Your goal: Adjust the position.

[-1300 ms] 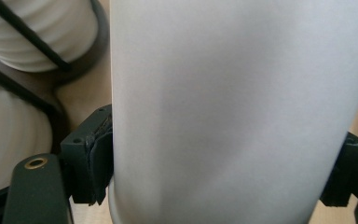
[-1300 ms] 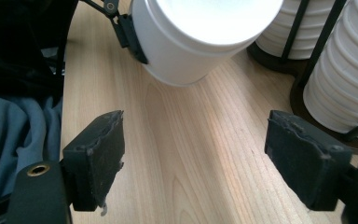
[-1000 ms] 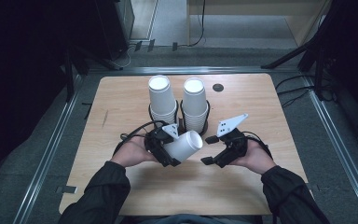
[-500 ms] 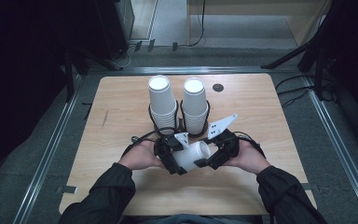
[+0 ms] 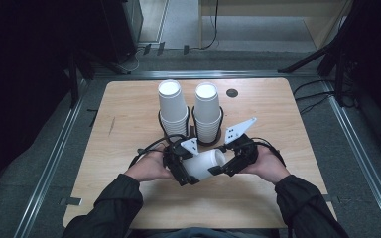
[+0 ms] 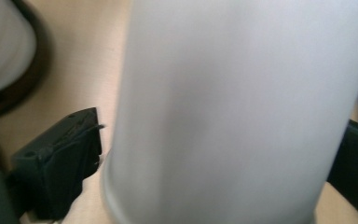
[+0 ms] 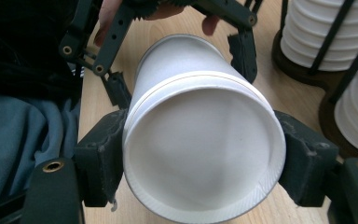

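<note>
A white paper cup [image 5: 206, 163] lies on its side just above the table, near the front middle. My left gripper [image 5: 188, 171] is shut on its wider end, and the cup wall [image 6: 233, 112] stands between that gripper's black pads [image 6: 60, 163]. My right gripper [image 5: 223, 166] is shut on the base end. In the right gripper view the recessed bottom of the cup [image 7: 200, 149] faces the camera, with a pad [image 7: 102, 158] pressed against each side. A seam ring runs around the cup a little behind the base. Beyond it the left gripper [image 7: 181, 70] clamps the far part.
Two tall stacks of white cups, left [image 5: 172, 106] and right [image 5: 207, 111], stand upside down in black wire holders just behind the grippers, and appear as stacks [image 7: 326, 32] in the right gripper view. The wooden table [image 5: 129, 129] has a small black hole [image 5: 232, 92] at the back.
The right gripper has moved left to the cup held by the left gripper and shut on its base. Both hands have drawn slightly nearer the front edge.
</note>
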`<act>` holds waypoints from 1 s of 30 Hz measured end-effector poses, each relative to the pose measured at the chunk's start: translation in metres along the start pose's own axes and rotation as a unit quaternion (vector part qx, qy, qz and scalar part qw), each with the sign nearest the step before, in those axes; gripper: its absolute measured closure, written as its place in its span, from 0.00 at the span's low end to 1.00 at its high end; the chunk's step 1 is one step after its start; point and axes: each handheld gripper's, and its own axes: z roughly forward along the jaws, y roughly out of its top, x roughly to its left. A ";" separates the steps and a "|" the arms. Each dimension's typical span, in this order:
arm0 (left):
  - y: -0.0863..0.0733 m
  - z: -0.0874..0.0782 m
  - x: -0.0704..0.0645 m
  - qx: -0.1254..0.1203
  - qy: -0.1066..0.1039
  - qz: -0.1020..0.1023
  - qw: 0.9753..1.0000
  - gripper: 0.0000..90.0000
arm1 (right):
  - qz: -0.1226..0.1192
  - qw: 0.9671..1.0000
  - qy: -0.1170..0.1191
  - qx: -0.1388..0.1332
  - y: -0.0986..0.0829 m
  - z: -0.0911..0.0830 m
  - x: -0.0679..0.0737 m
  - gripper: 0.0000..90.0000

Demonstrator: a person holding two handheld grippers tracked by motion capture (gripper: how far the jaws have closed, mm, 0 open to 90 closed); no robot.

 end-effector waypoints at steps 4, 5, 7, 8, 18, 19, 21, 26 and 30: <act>-0.002 -0.004 0.001 -0.014 0.007 -0.006 1.000 0.00 | 0.006 1.000 -0.009 -0.010 -0.002 -0.008 -0.003 0.29; -0.002 -0.004 0.001 -0.014 0.007 -0.006 1.000 0.00 | 0.007 1.000 -0.011 -0.012 -0.003 -0.009 -0.003 0.29; -0.004 -0.007 0.003 -0.021 0.008 -0.011 1.000 0.00 | 0.008 1.000 -0.014 -0.017 -0.004 -0.013 -0.003 0.29; -0.004 -0.007 0.003 -0.021 0.008 -0.011 1.000 0.00 | 0.009 1.000 -0.015 -0.022 -0.004 -0.015 -0.004 0.29; -0.010 -0.025 0.008 -0.072 0.029 -0.029 0.997 0.00 | 0.013 0.998 -0.036 -0.042 -0.008 -0.028 -0.007 0.29; -0.011 -0.027 0.008 -0.080 0.030 -0.034 0.996 0.00 | 0.014 0.998 -0.035 -0.045 -0.008 -0.030 -0.007 0.29; -0.013 -0.030 0.009 -0.101 0.030 -0.048 0.993 0.00 | 0.015 0.998 -0.039 -0.052 -0.008 -0.034 -0.007 0.29; -0.015 -0.036 0.007 -0.140 0.027 -0.059 0.988 0.00 | 0.013 0.995 -0.044 -0.087 -0.006 -0.042 -0.004 0.29; -0.012 -0.034 0.003 -0.170 0.008 -0.059 0.984 0.00 | 0.007 0.993 -0.035 -0.117 -0.003 -0.047 0.000 0.29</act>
